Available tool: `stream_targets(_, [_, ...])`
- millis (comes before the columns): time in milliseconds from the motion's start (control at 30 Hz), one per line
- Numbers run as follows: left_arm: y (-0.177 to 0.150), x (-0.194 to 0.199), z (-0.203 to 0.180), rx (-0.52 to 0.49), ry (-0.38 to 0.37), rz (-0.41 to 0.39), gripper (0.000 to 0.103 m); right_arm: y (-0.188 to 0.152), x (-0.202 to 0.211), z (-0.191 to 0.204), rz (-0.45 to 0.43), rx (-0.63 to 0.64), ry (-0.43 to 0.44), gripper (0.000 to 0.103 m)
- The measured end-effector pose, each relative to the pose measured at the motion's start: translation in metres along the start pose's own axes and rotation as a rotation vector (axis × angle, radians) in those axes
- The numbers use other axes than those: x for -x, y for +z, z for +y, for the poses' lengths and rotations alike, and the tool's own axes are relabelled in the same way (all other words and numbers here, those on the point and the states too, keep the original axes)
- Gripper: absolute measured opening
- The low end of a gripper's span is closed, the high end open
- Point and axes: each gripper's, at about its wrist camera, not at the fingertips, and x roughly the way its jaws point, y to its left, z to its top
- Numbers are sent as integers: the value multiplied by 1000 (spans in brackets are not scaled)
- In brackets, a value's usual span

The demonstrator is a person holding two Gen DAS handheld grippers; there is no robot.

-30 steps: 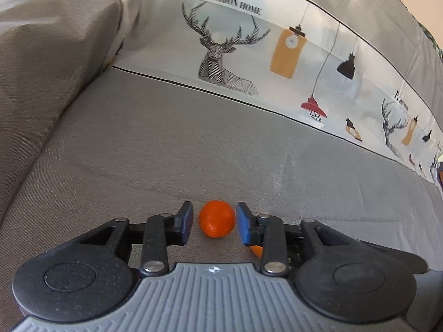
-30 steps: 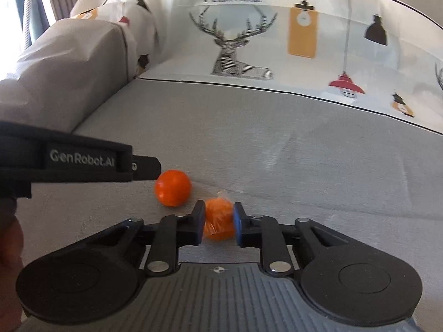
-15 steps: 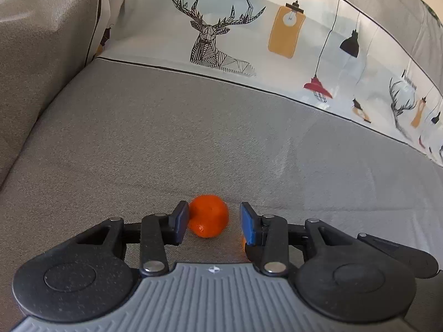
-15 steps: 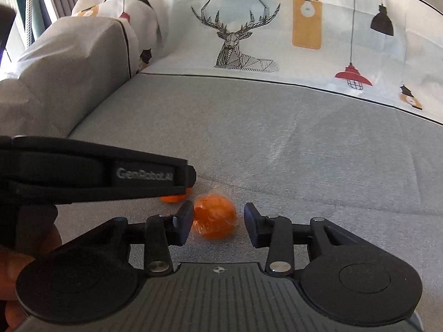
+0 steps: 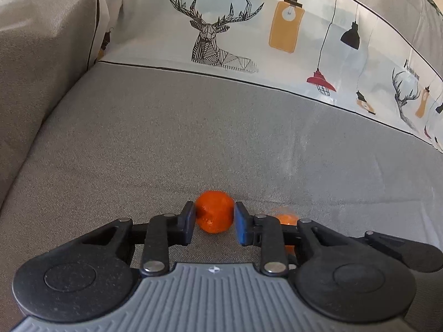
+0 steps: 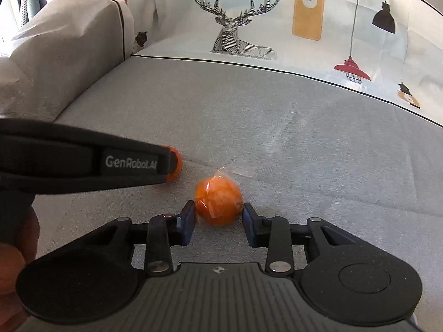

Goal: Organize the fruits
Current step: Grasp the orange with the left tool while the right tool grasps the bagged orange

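A bare orange (image 5: pixel 213 207) lies on the grey sofa seat (image 5: pixel 193 138). It sits between the blue pads of my left gripper (image 5: pixel 214 217), whose jaws are closing and touch both its sides. A second orange in clear wrap (image 6: pixel 218 203) lies just to the right of it, also seen as the wrapped orange (image 5: pixel 285 218) in the left wrist view. My right gripper (image 6: pixel 218 215) is closing too, its pads against that fruit's sides. In the right wrist view the left gripper's finger (image 6: pixel 83 163) hides most of the bare orange (image 6: pixel 175 166).
A grey armrest (image 5: pixel 41 41) rises on the left. The backrest wears a pale cover (image 5: pixel 221 27) printed with deer and lamps. A person's hand (image 6: pixel 11 262) shows at the lower left of the right wrist view. Bare seat fabric stretches ahead and to the right.
The left pads have closed in from a loose straddle onto the bare orange. The right gripper opened from its shut state, came around the wrapped orange and has narrowed onto it.
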Motion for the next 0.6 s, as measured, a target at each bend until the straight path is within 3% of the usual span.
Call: stream_targets(600, [-1,-7,-12,-40,28,-20,36,2,1,-4,23,-2,-29,38])
